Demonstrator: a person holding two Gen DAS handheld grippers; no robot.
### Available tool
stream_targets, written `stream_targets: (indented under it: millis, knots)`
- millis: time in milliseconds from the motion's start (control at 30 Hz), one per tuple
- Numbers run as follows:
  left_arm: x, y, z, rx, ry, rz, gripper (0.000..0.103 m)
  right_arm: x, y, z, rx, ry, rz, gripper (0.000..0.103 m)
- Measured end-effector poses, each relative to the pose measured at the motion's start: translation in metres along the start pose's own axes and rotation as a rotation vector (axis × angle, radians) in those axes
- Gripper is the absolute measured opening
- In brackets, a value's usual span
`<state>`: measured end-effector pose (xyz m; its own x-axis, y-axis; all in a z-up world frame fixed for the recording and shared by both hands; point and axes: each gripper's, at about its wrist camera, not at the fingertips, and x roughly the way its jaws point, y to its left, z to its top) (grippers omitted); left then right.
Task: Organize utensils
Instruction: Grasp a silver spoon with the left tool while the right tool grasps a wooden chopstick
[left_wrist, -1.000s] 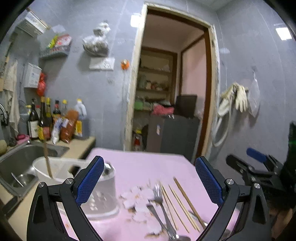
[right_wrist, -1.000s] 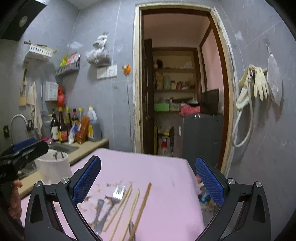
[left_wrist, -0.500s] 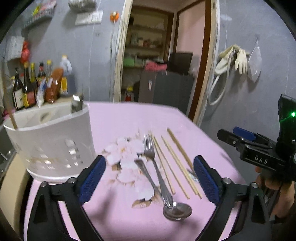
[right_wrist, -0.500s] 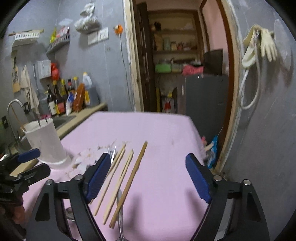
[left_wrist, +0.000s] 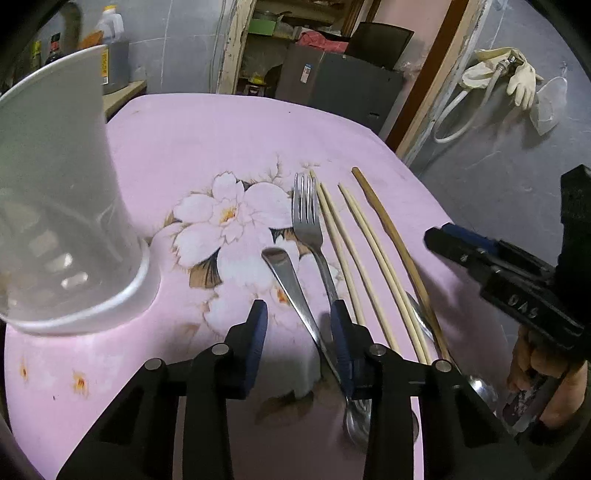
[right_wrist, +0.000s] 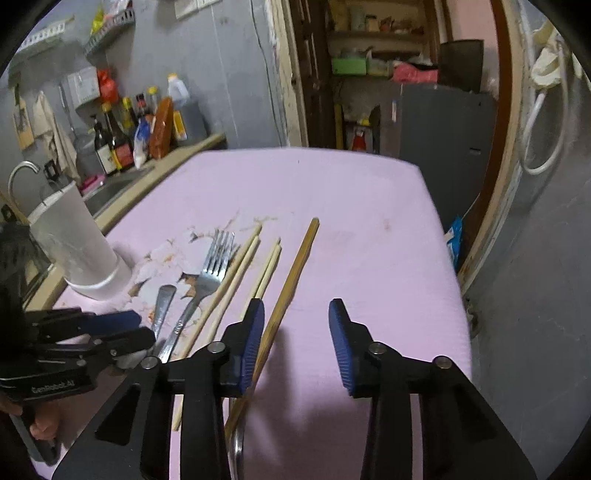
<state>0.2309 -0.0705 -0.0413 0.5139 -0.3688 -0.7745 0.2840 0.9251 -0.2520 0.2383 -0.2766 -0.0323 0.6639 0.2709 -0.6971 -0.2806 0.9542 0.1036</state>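
Both grippers, left (left_wrist: 298, 321) and right (right_wrist: 296, 325), tilt down over the utensils, jaws just narrowed.

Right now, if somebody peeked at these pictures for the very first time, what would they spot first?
Probably the pink flowery tablecloth covering the table, with a shiny fork, a spoon and a row of wooden chopsticks lying side by side in the middle. Next, the big white cup standing just left of them. Up close at the bottom is the left gripper, its blue jaws partly open over the spoon handle.
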Motion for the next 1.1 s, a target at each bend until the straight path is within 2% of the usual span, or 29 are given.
stream_targets:
  millis: [200,300,467,533,600,667,733,833,967,1100]
  knots:
    - [0.009,0.008,0.012,-0.021,0.030,-0.022,0.024,0.030,-0.004,0.011,0.018,0.085,0.019,0.024]
    - [0.012,0.009,0.016,-0.020,0.042,-0.037,0.024,0.044,-0.007,0.017,0.040,0.124,0.041,0.023]
    - [0.016,0.013,0.024,-0.030,0.065,-0.060,0.024,0.059,-0.005,0.026,0.028,0.180,0.029,0.024]
    - [0.020,0.012,0.028,-0.029,0.075,-0.068,0.020,0.062,-0.005,0.030,0.028,0.201,0.028,0.024]
    - [0.025,0.010,0.030,-0.030,0.091,-0.074,0.006,0.064,-0.004,0.033,0.027,0.221,0.033,0.028]
    - [0.028,0.013,0.030,-0.062,0.110,-0.116,0.004,0.067,-0.006,0.038,0.056,0.251,0.070,0.039]
    - [0.028,0.012,0.030,-0.066,0.114,-0.130,0.002,0.069,-0.003,0.041,0.051,0.267,0.061,0.039]
    - [0.027,0.009,0.030,-0.062,0.116,-0.134,0.001,0.070,0.004,0.042,0.014,0.279,0.013,0.034]
    - [0.024,0.011,0.028,-0.065,0.121,-0.150,0.000,0.066,-0.006,0.040,0.074,0.273,0.037,0.026]
    - [0.028,0.013,0.031,-0.080,0.134,-0.169,0.001,0.066,-0.009,0.040,0.079,0.272,0.030,0.019]
